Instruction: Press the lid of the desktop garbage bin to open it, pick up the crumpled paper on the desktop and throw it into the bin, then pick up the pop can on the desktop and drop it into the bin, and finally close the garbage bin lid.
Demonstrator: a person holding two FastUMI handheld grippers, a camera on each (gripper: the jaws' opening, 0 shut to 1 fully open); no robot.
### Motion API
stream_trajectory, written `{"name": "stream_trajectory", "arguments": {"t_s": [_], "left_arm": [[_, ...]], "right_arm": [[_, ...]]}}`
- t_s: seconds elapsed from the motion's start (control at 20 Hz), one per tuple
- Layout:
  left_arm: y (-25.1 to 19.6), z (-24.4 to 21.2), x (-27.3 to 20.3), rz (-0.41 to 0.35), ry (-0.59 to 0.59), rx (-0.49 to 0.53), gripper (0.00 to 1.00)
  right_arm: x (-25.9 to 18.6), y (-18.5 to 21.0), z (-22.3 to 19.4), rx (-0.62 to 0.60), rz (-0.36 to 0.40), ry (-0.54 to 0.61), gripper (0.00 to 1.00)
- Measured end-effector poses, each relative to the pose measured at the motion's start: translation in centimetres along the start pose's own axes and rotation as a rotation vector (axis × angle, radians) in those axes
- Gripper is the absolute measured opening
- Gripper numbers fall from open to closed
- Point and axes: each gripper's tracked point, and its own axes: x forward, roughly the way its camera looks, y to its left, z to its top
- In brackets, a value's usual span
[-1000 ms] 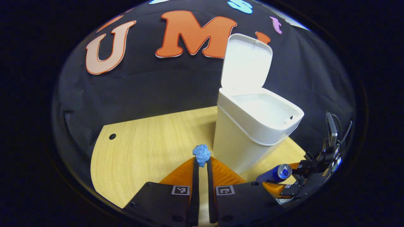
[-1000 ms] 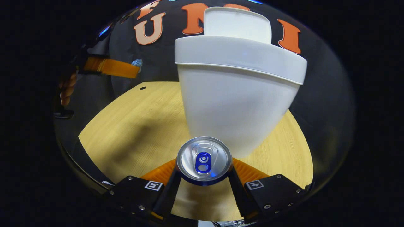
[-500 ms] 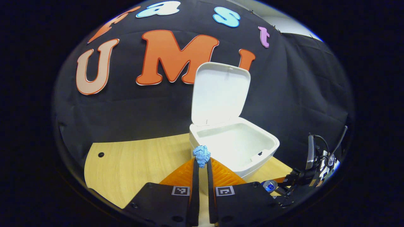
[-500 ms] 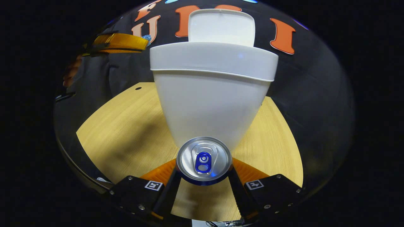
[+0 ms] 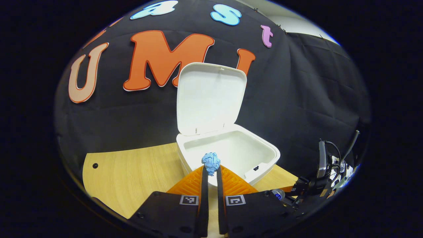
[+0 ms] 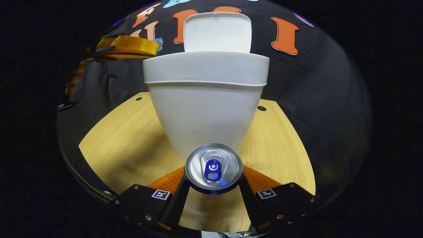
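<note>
Left claw (image 5: pixel 210 172): pinches the crumpled paper (image 5: pixel 211 162) at the bin (image 5: pixel 261 165) rim; open lid (image 5: pixel 210 96) upright beyond.
Right claw (image 6: pixel 213 185): clamps the pop can (image 6: pixel 213 168) low before the bin wall, over tabletop (image 6: pixel 122 142).

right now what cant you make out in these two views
- Bin inside: in the right gripper view its front wall hides it; in the left gripper view the bottom lies below the rim.
- Pop can body: right gripper view, hidden behind its own top.
- Crumpled paper: right gripper view, too small, mostly behind the left tool.
</note>
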Motion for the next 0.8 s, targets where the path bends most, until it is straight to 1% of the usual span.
{"name": "stream_trajectory", "arguments": {"t_s": [0.2,0.45,0.5,0.55,0.65,0.7,0.75,0.8], "left_arm": [[-0.4,-0.3,0.1,-0.010,0.019,0.020,0.16],[-0.9,-0.3,0.1,-0.028,0.022,0.022,0.24],[-1.0,-0.3,-0.2,-0.031,0.023,0.018,0.27],[-1.0,-0.4,-0.2,-0.033,0.021,0.016,0.26],[-1.1,-0.4,-0.2,-0.037,0.016,0.023,0.28],[-1.1,-0.4,-0.3,-0.037,0.014,0.034,0.34],[-1.4,-0.4,-0.5,-0.039,0.009,0.050,0.38],[-1.6,-0.4,-0.8,-0.035,0.010,0.069,0.47]], "right_arm": [[-0.5,-1.0,1.3,-0.002,-0.024,-0.029,0.80],[-2.5,-3.1,4.4,-0.027,-0.064,-0.084,0.80],[-2.9,-3.6,4.9,-0.031,-0.071,-0.095,0.80],[-3.2,-4.0,5.7,-0.034,-0.075,-0.108,0.80],[-4.2,-4.6,6.8,-0.054,-0.068,-0.133,0.80],[-4.7,-5.2,7.1,-0.070,-0.079,-0.137,0.80],[-5.3,-5.9,7.6,-0.081,-0.089,-0.143,0.80],[-5.9,-6.6,8.1,-0.086,-0.098,-0.152,0.80]]}}
